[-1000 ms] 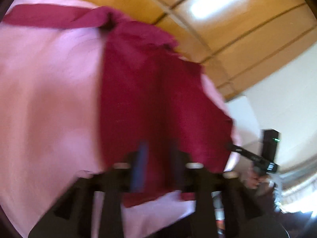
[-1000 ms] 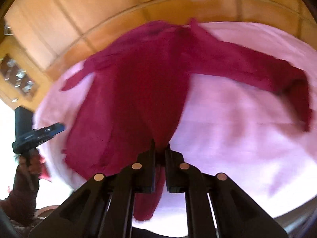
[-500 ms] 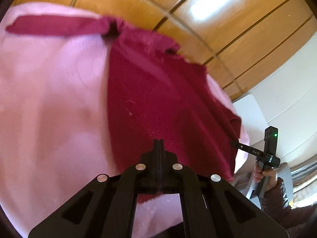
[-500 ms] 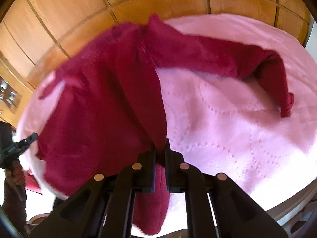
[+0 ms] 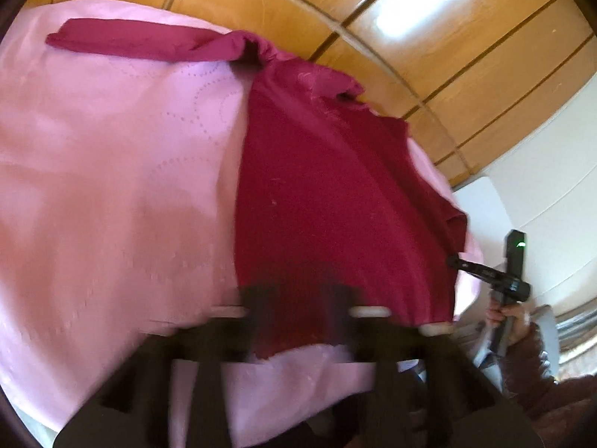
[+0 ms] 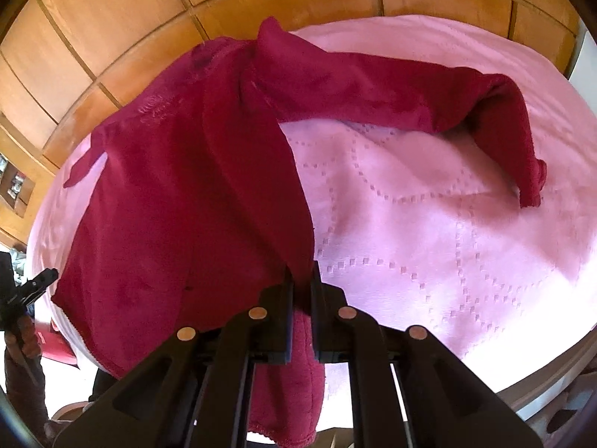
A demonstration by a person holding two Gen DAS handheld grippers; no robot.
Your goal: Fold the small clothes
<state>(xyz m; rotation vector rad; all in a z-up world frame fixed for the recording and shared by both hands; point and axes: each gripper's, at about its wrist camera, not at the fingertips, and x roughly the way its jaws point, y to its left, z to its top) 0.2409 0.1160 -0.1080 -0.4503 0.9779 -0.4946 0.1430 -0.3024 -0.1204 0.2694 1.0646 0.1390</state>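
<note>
The crimson fleece top [image 6: 194, 201] lies spread on the pink quilted cover [image 6: 429, 246], its body filling the left half of my right wrist view and hanging over the cover's near edge at about 7 o'clock. One long sleeve [image 6: 391, 89] runs from the shoulder at 12 o'clock out toward 2 o'clock, bends, and ends in a cuff lying on the cover at 3 o'clock. A second, shorter piece of the top sticks out flat at 9 o'clock.

My right gripper [image 6: 300, 298] has its jaws pressed nearly together on a fold of the top's near hem; fabric rises from between the jaws, and more of it hangs down below them toward 6 o'clock.

In my left wrist view the top [image 5: 335, 194] sits at the centre and right, with a sleeve [image 5: 149, 43] stretched flat toward 10 o'clock. My left gripper [image 5: 298, 317] is badly blurred; its jaws have just been opening and stand apart, with the hem showing between them, and I cannot see the pads pressing on it.

At 4 o'clock in that view a hand [image 5: 511, 317] in a dark red sleeve grips the black handle of my other gripper. Beyond the cover, wooden panelling [image 6: 112, 18] fills the top of both views.
</note>
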